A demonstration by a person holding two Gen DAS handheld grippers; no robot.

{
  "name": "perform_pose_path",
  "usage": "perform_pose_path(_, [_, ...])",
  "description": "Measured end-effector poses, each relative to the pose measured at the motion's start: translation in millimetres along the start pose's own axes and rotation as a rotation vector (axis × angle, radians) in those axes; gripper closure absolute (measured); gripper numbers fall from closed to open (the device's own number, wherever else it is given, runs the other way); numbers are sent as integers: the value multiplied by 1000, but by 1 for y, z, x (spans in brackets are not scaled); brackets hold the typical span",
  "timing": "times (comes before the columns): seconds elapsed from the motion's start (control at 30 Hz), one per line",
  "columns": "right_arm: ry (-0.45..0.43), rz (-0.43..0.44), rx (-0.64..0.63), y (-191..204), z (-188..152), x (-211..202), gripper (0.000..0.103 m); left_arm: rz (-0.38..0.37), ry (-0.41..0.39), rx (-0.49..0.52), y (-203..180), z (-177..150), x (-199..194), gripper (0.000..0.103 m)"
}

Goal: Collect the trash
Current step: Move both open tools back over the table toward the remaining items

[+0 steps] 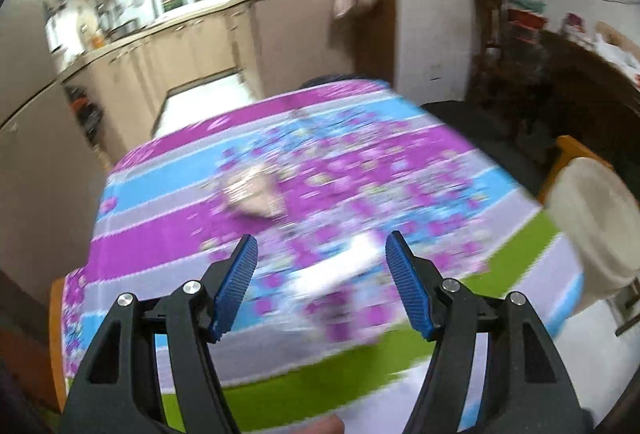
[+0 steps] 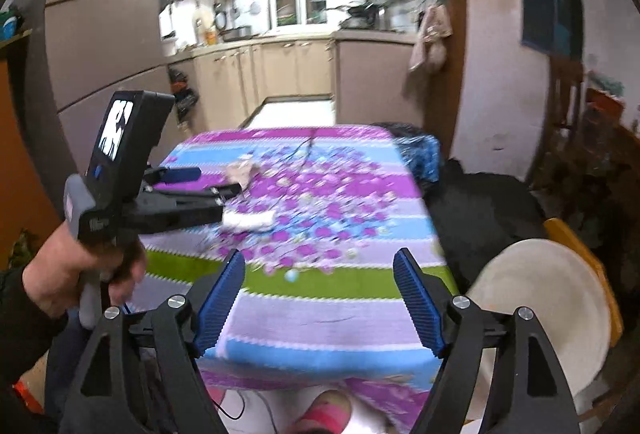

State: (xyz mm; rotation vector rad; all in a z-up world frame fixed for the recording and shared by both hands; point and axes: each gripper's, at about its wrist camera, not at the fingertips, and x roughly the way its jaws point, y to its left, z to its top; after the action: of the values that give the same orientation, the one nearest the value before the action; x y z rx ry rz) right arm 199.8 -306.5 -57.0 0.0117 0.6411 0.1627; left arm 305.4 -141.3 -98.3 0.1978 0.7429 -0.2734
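Note:
A white crumpled piece of trash [image 1: 340,270] lies on the purple, blue and green tablecloth [image 1: 180,250], just ahead of my open, empty left gripper [image 1: 322,254]. A beige crumpled piece [image 1: 252,194] lies farther back. In the right wrist view the white piece [image 2: 250,220] sits by the left gripper's fingers [image 2: 228,190], which hover over the table's left side, and the beige piece [image 2: 242,172] lies behind it. My right gripper [image 2: 320,274] is open and empty above the table's near edge. The left wrist view is motion-blurred.
A cream basin [image 2: 540,306] sits on a yellow chair [image 2: 568,234] right of the table. A dark bag [image 2: 476,218] and a blue bag [image 2: 420,152] lie by the table's far right. Kitchen cabinets [image 2: 280,70] stand behind. A pink-socked foot [image 2: 324,414] shows below.

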Motion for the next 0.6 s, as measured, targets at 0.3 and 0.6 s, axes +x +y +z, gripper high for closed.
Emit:
perform_pose_path(0.3, [113,141,-183,30,3,59,26,53,134,-180,115,-22,39,39])
perform_pose_path(0.6, [233,274,-467,62,32,151,29,-57,190,-207,130,-31,56,39])
